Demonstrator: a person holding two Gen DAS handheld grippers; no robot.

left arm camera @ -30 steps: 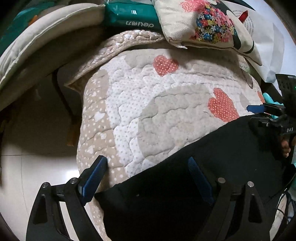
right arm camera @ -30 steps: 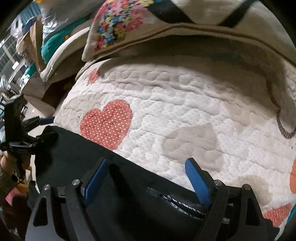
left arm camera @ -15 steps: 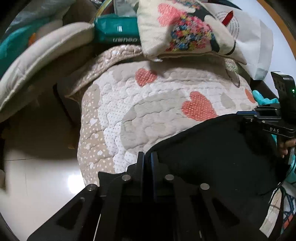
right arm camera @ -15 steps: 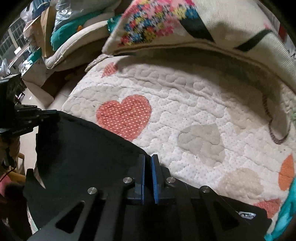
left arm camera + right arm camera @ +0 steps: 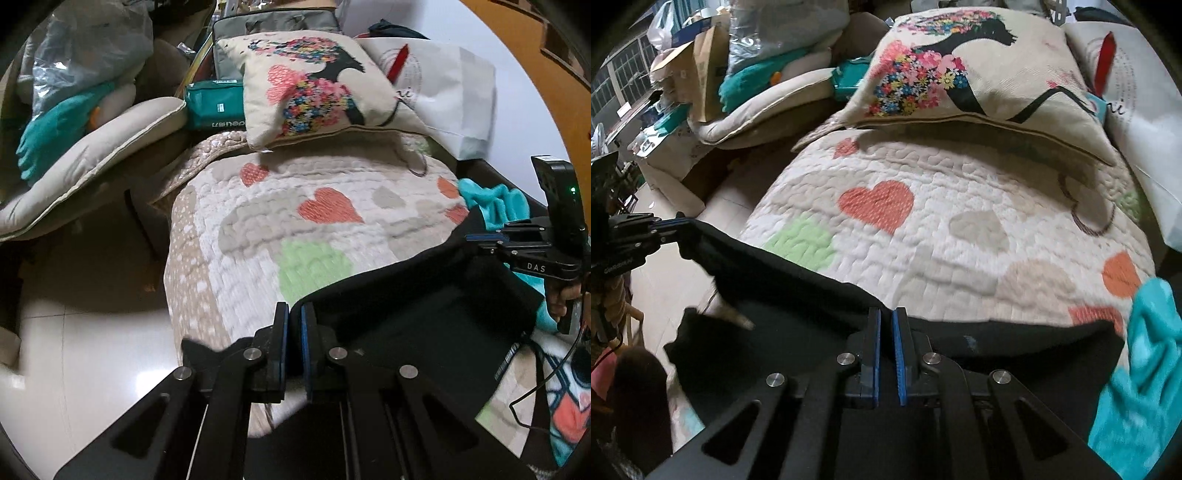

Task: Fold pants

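On my left camera the left claw (image 5: 293,314) has its blue pads pressed together on the near-left corner of the black pants (image 5: 424,325) — the cloth edge runs straight into the pinch. From there the pants stretch rightward and a little away from me, their top edge lifted off the heart-patterned quilt (image 5: 295,236) and strung taut across to the right claw (image 5: 476,237), which shows at the right side of that view gripping the far corner. So the long axis of the held edge lies left to right between my two claws, with the rest of the fabric hanging and draping below it onto the quilt.

On the right camera the right claw (image 5: 885,317) is likewise closed on the black edge, and the pants (image 5: 812,295) run off leftward to the left claw (image 5: 670,223), seen clamped on the other corner. Behind the quilt (image 5: 960,229) leans a floral cushion (image 5: 960,74); a turquoise cloth (image 5: 1137,369) sits at the right edge, just beside the pants.
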